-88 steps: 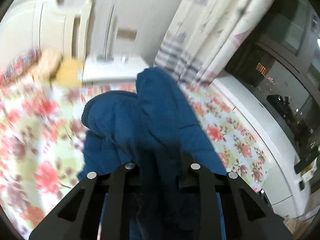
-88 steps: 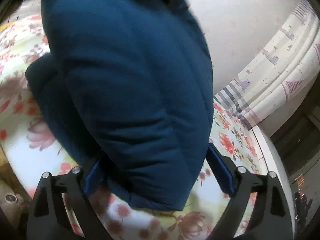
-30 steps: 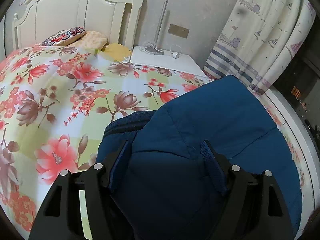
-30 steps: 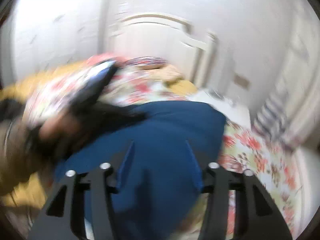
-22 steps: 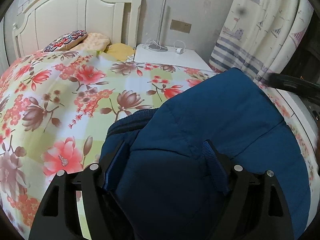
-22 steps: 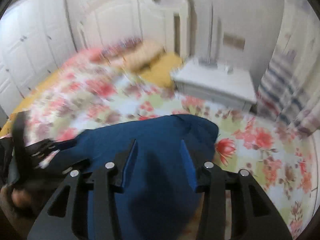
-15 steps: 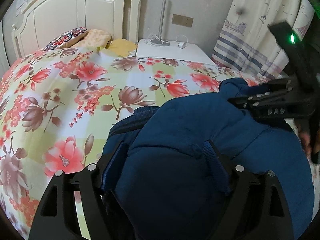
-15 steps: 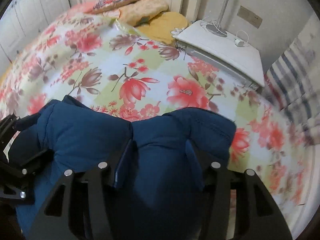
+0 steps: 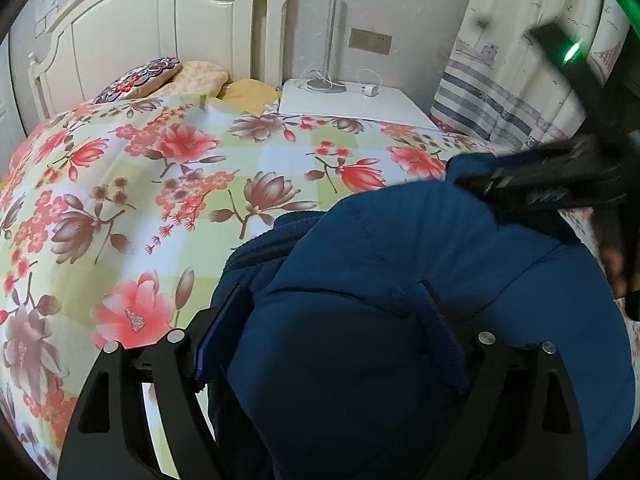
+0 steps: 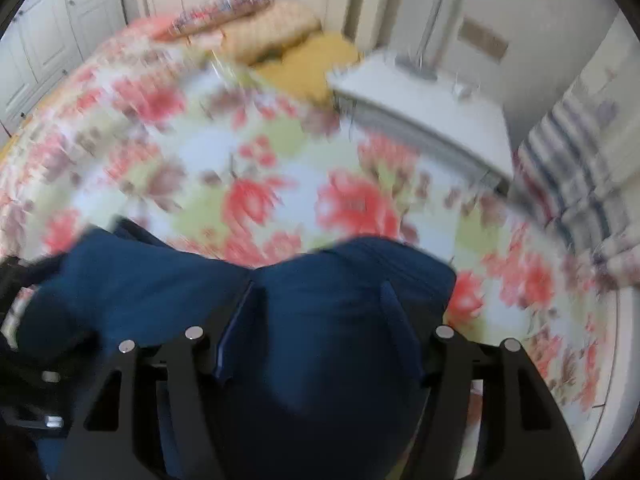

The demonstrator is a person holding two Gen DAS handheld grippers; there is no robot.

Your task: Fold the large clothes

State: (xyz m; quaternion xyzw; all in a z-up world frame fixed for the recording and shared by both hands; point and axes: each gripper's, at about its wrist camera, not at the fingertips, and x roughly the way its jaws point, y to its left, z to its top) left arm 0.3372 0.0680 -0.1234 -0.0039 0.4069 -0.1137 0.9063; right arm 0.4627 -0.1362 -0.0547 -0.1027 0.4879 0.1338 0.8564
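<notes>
A puffy dark blue jacket (image 9: 400,272) lies bunched on the floral bedspread (image 9: 140,184). My left gripper (image 9: 332,300) is shut on a thick fold of the jacket at its near left end. My right gripper (image 10: 320,296) is shut on the jacket (image 10: 328,320) at its far right corner; it also shows in the left wrist view (image 9: 560,184), blurred, with a green light. The right wrist view is blurred by motion.
A white headboard (image 9: 160,20) and pillows (image 9: 160,76) stand at the far end of the bed. A white nightstand (image 9: 352,100) with a lamp pole and cables is beside it. A striped curtain (image 9: 520,72) hangs at the right.
My right gripper swung in over the jacket's far right corner and closed on it, and it is still moving. My left gripper has kept its hold and barely moved.
</notes>
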